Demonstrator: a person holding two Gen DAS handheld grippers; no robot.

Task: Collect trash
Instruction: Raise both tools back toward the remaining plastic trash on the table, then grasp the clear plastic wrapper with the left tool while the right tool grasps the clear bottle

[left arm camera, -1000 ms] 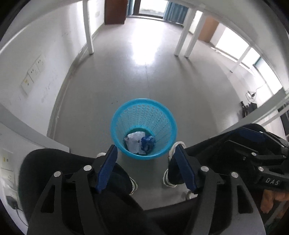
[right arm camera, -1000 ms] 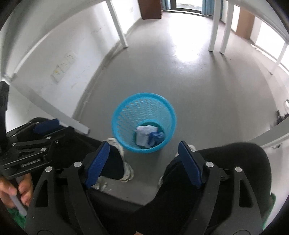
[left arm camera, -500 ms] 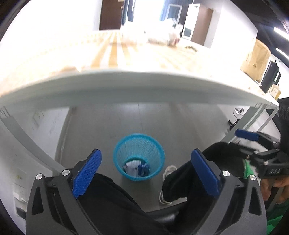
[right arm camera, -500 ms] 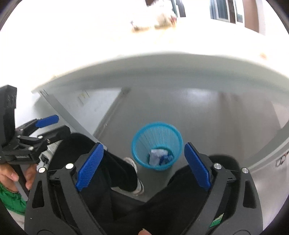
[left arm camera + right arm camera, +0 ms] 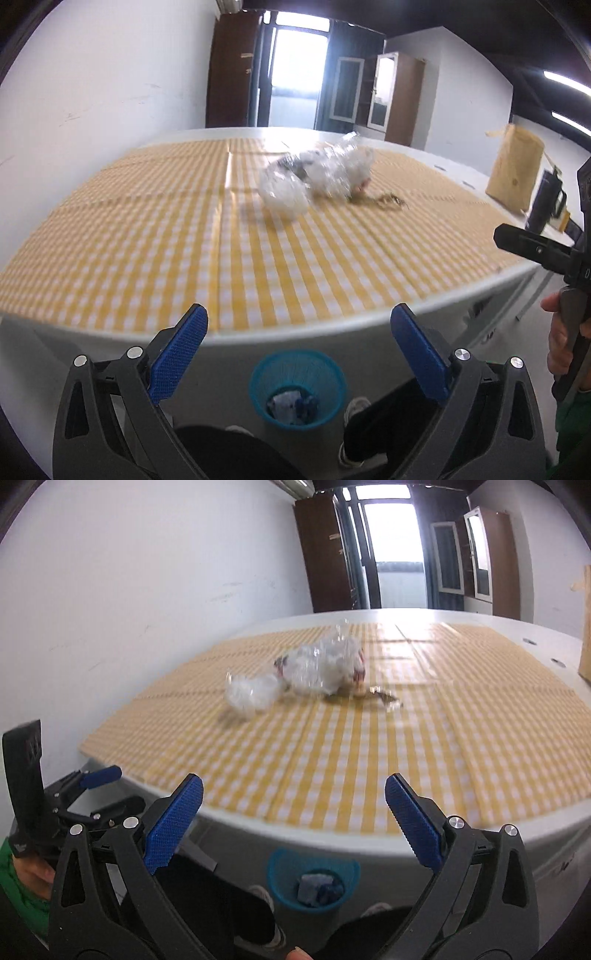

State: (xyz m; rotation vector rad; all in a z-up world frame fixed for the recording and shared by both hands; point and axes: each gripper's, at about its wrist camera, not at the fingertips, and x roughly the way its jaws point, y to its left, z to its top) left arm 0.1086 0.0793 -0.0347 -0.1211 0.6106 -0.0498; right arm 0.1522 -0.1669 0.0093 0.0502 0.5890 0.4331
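The bench [image 5: 110,236] carries crumpled clear plastic [image 5: 317,173] mid-cloth, well beyond both grippers; the bin [image 5: 297,387] sits below. It looks light, crackly, slippery; pinch a bunched fold. Left gripper [image 5: 299,343]: jaws wide, empty. Right gripper [image 5: 293,812]: jaws opening, empty

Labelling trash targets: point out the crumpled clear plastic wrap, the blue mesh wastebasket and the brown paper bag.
Crumpled clear plastic wrap [image 5: 325,173]: left wrist view, middle of the bundle.
Blue mesh wastebasket [image 5: 258,380]: left wrist view, left rim.
Brown paper bag [image 5: 515,166]: left wrist view, its front face.
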